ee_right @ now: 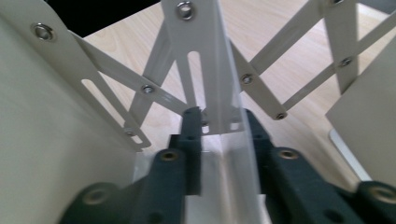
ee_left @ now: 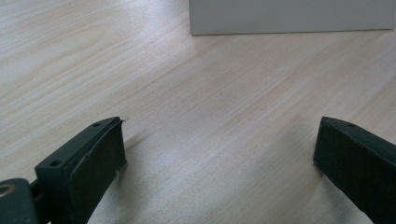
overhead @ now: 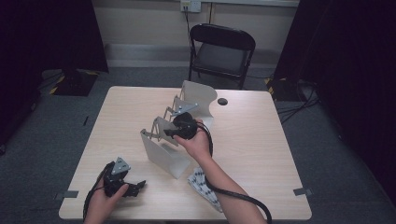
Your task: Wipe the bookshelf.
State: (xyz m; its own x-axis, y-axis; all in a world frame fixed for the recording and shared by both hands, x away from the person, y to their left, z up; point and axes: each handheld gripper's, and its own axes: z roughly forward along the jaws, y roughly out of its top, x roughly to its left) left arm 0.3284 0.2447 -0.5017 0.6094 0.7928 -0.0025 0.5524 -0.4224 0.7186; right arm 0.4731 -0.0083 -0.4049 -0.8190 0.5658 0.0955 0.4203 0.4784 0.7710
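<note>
The rack [overhead: 173, 135] — a white expanding file rack with upright dividers joined by scissor links — stands near the middle of the table [overhead: 261, 140], its long axis running from the near-left end panel toward the far right, where the last panel stands by the table's cable hole [overhead: 222, 101]. The right gripper [overhead: 173, 132] is on it, reaching from the near-right side and pointing left across that axis. In the right gripper view its jaws are clamped on one middle divider [ee_right: 219, 70], a pad pressed against each face, with the links [ee_right: 261, 91] fanning out to either side. Any stretch or squeeze of the rack would have to run along that long axis, so the right hand is the one placed to do it.

The left gripper [overhead: 133, 185] rests low at the near-left corner of the table, well apart from the rack. Its jaws stand wide apart over bare wood, holding nothing — the near end panel [ee_left: 292, 16] lies ahead of it. A patterned cloth [overhead: 201, 184] lies on the table under the right forearm.
</note>
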